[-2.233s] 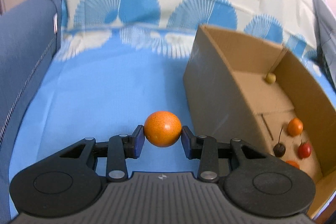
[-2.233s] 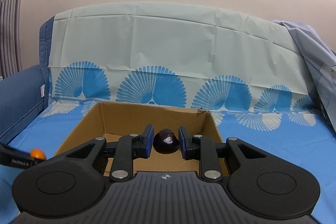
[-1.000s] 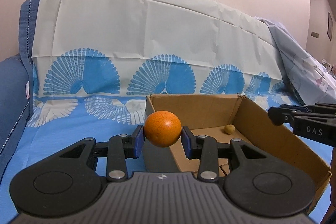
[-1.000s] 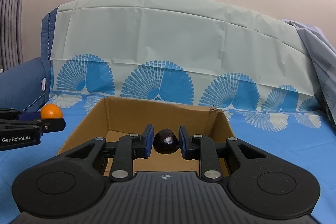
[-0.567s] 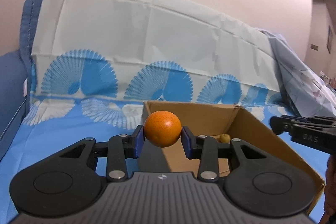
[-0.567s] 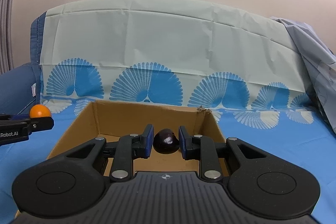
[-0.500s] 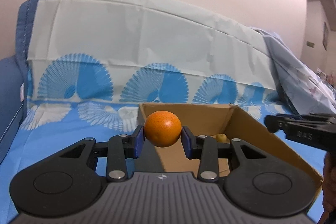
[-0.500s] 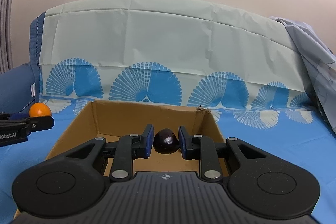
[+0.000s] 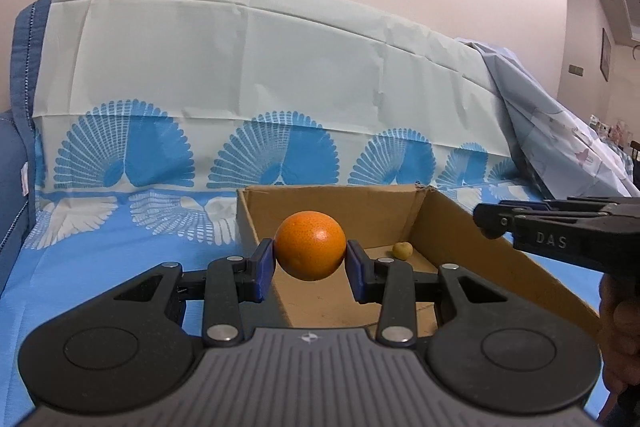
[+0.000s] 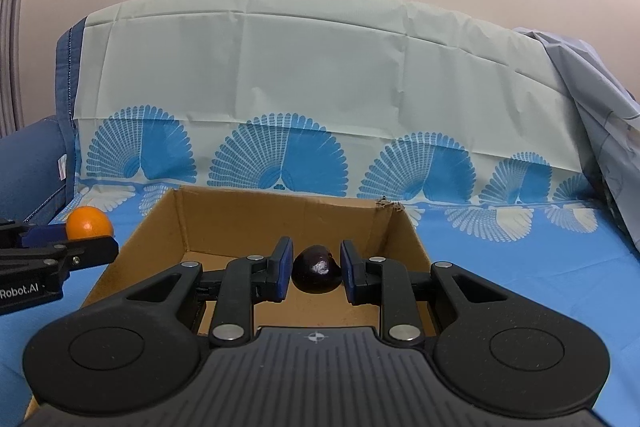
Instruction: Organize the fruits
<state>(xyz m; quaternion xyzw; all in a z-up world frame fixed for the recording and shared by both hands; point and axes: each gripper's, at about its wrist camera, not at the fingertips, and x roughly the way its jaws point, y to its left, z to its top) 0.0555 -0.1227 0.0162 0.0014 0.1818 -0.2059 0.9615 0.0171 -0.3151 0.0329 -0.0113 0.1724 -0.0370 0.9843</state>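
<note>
My left gripper [image 9: 310, 257] is shut on an orange [image 9: 310, 250] and holds it over the near left corner of an open cardboard box [image 9: 328, 201]. A small yellow fruit [image 9: 402, 250] lies on the box floor at the far right. My right gripper [image 10: 316, 269] is shut on a dark purple fruit [image 10: 316, 268] and holds it above the same box [image 10: 276, 219]. The right gripper shows at the right in the left wrist view [image 9: 486, 223]. The left gripper with the orange [image 10: 89, 222] shows at the left in the right wrist view.
The box stands on a sofa seat covered by a blue cloth with fan prints [image 9: 120, 235]. The pale cloth runs up the backrest [image 10: 320, 87]. A dark blue armrest [image 10: 28, 163] is at the left. A light blue sheet [image 9: 560, 139] hangs at the right.
My left gripper has tilted up and moved right with the orange, from beside the box to over its left corner. The right gripper stays above the box with the dark fruit.
</note>
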